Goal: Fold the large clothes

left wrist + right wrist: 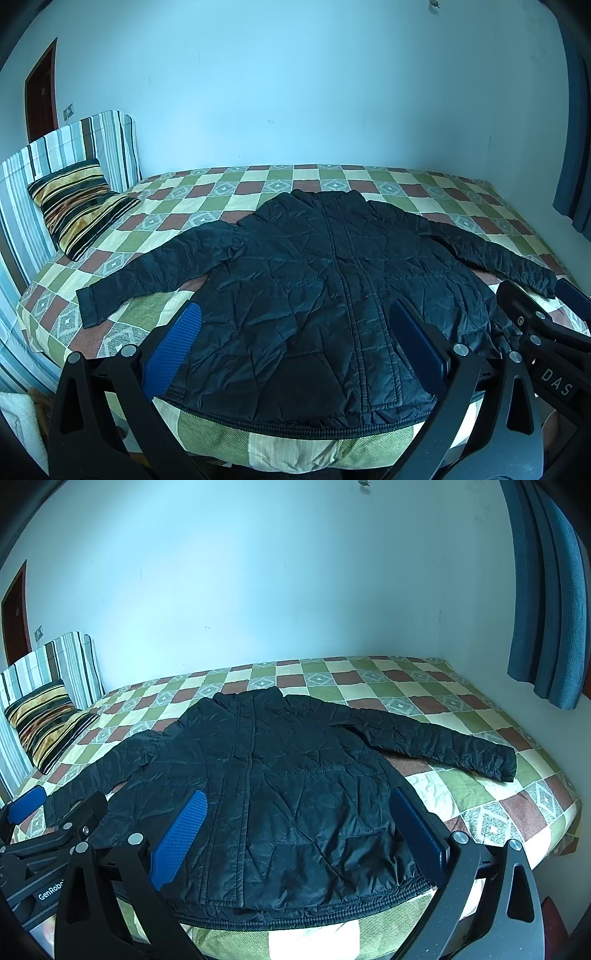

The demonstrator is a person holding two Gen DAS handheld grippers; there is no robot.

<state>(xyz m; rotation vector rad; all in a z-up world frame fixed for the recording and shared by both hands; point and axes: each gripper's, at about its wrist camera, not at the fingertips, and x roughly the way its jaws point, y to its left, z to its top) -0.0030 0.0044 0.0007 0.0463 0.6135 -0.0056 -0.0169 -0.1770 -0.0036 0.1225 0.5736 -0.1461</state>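
A dark quilted jacket lies flat on the bed, front up, zipper closed, hem at the near edge and both sleeves spread outward. My left gripper hovers above the hem's left half, open, blue pads wide apart, nothing between them. My right gripper is open too, above the hem's right half. In the left wrist view the right gripper shows at the right, by the sleeve cuff. The left gripper appears at the left edge of the right wrist view.
The bed has a checked green, brown and cream cover. A striped pillow leans on a striped headboard at the left. A blue curtain hangs at the right. A pale wall runs behind the bed; a dark door stands far left.
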